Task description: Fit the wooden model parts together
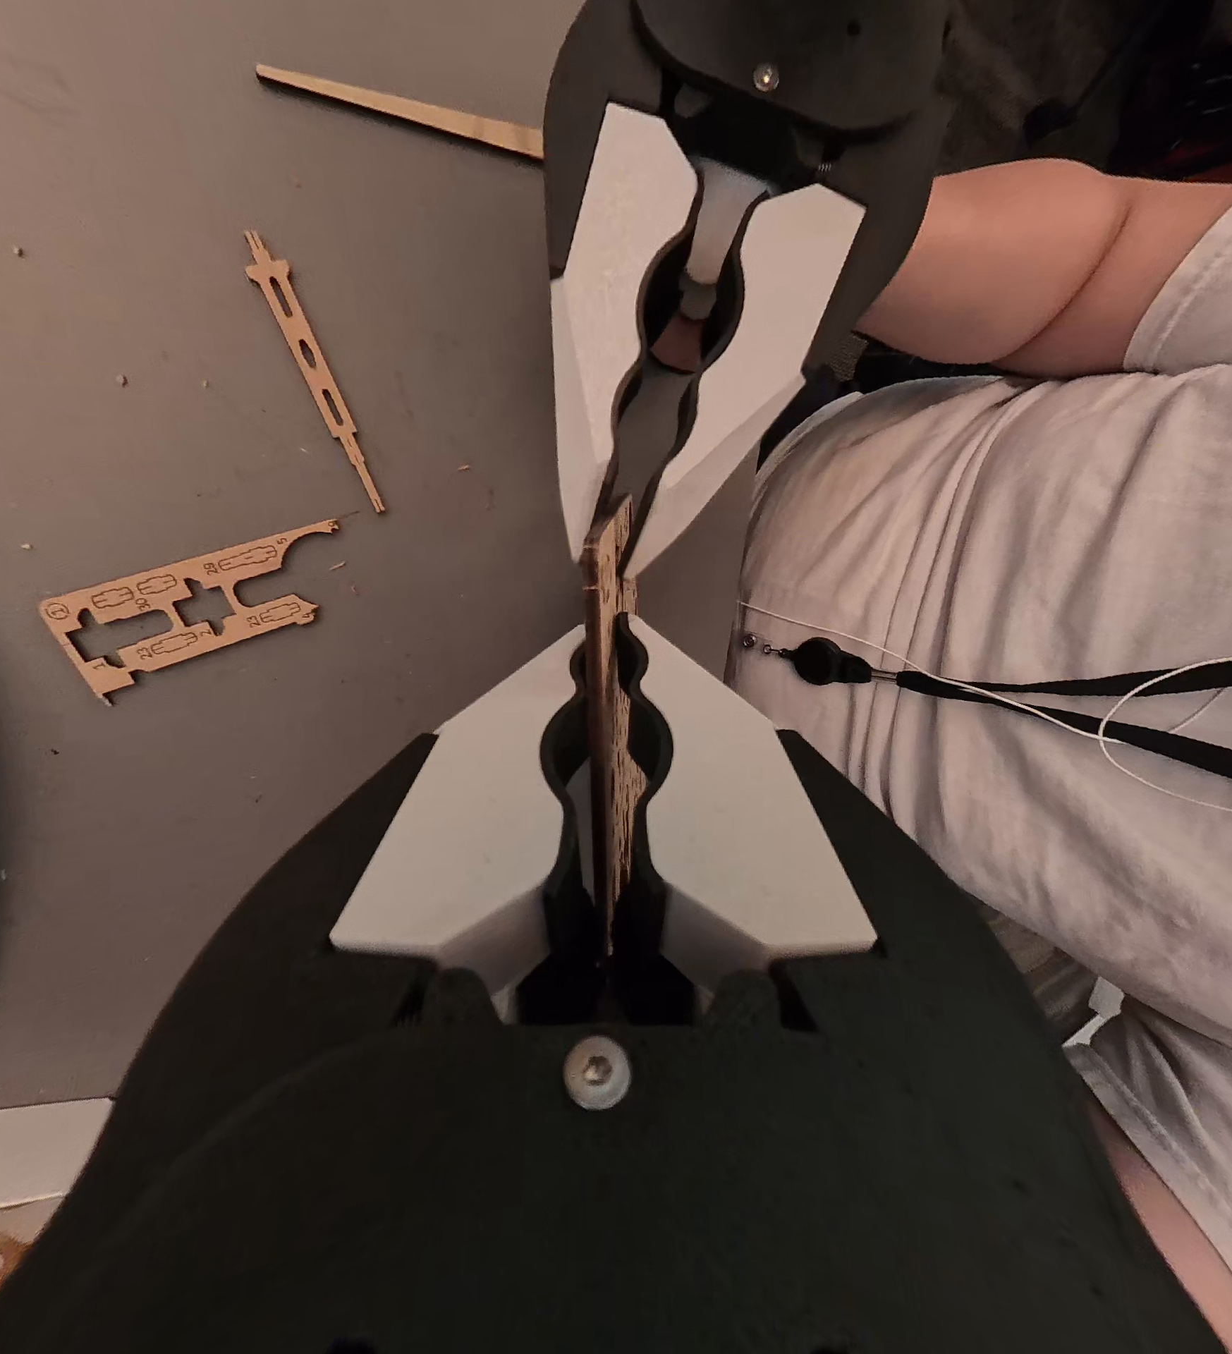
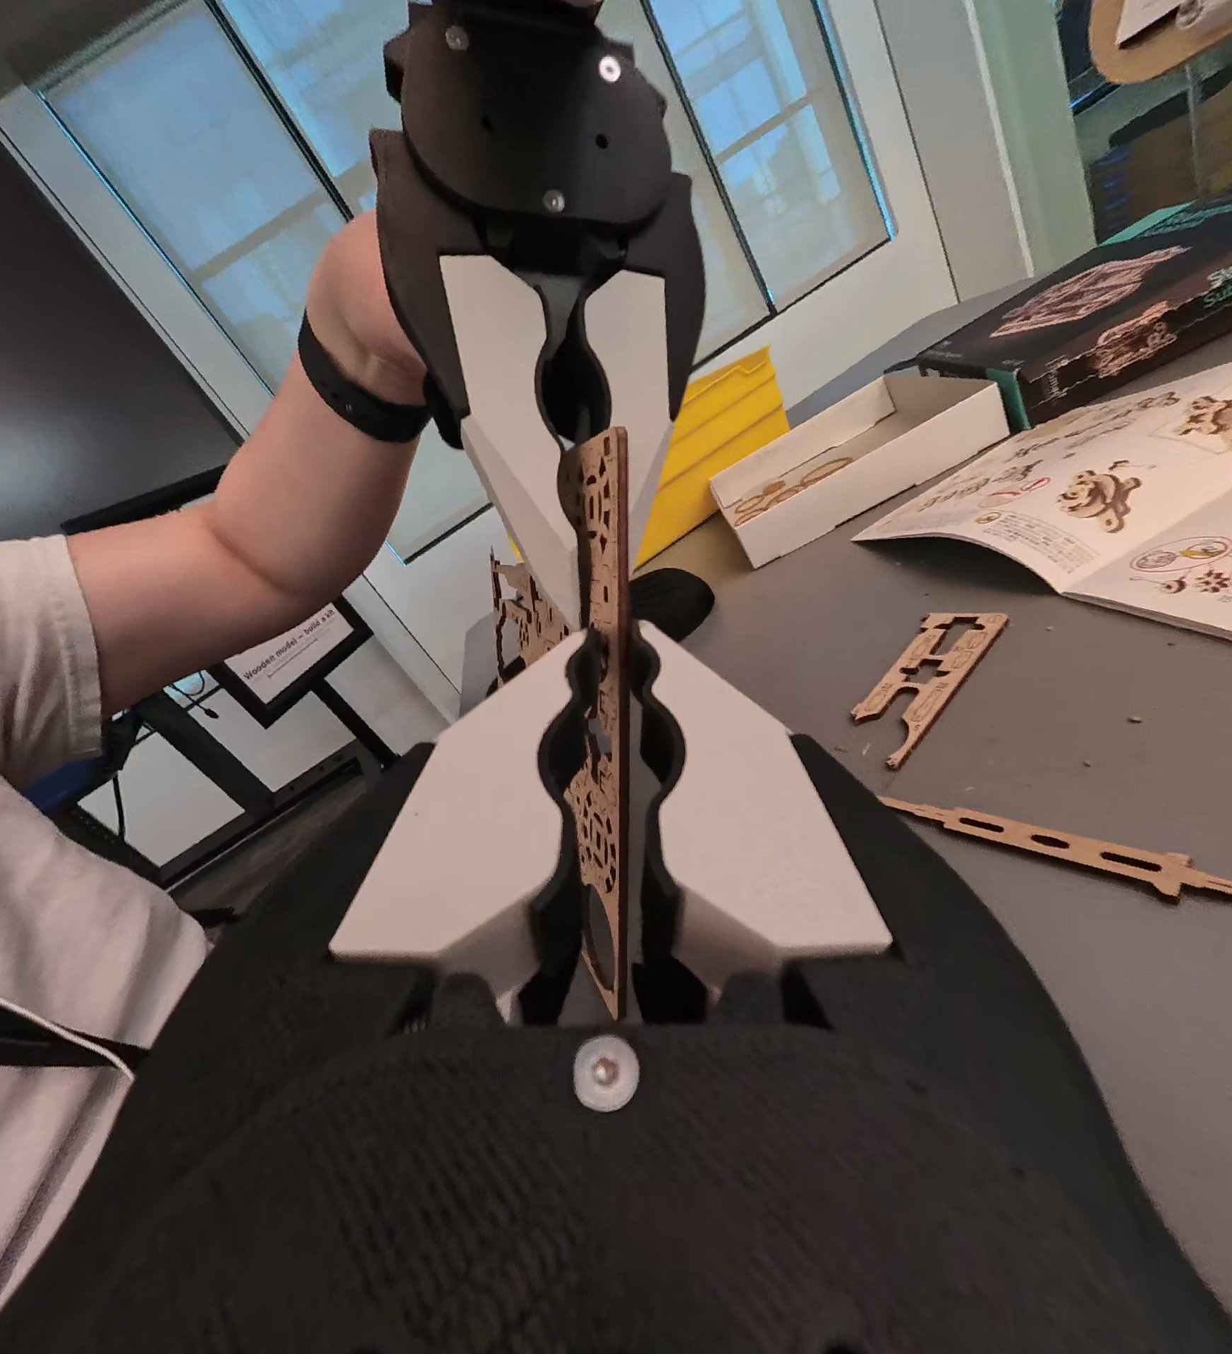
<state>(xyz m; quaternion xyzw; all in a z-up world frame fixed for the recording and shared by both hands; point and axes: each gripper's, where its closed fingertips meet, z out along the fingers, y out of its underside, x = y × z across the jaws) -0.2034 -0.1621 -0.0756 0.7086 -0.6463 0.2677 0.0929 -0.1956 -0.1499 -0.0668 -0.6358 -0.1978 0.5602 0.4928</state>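
Observation:
A thin laser-cut wooden sheet (image 1: 610,733) with many cut-outs is held on edge between both grippers, above the grey table (image 1: 158,842). My left gripper (image 1: 609,634) is shut on its near end. My right gripper (image 1: 618,524) comes in from the top of the left wrist view and is shut on the far end. In the right wrist view the same sheet (image 2: 602,513) runs from my right gripper (image 2: 613,637) up into my left gripper (image 2: 598,571). Both grippers face each other, tips almost touching.
A wooden frame offcut (image 1: 180,608) (image 2: 928,681), a slotted strip (image 1: 312,366) (image 2: 1060,850) and a thin stick (image 1: 400,110) lie on the table. An open booklet (image 2: 1111,513), white tray (image 2: 854,454), dark kit box (image 2: 1147,315) and yellow bin (image 2: 722,439) are farther off. A person's torso (image 1: 1038,659) is close. Both grippers' tips are close together, under 4 cm apart.

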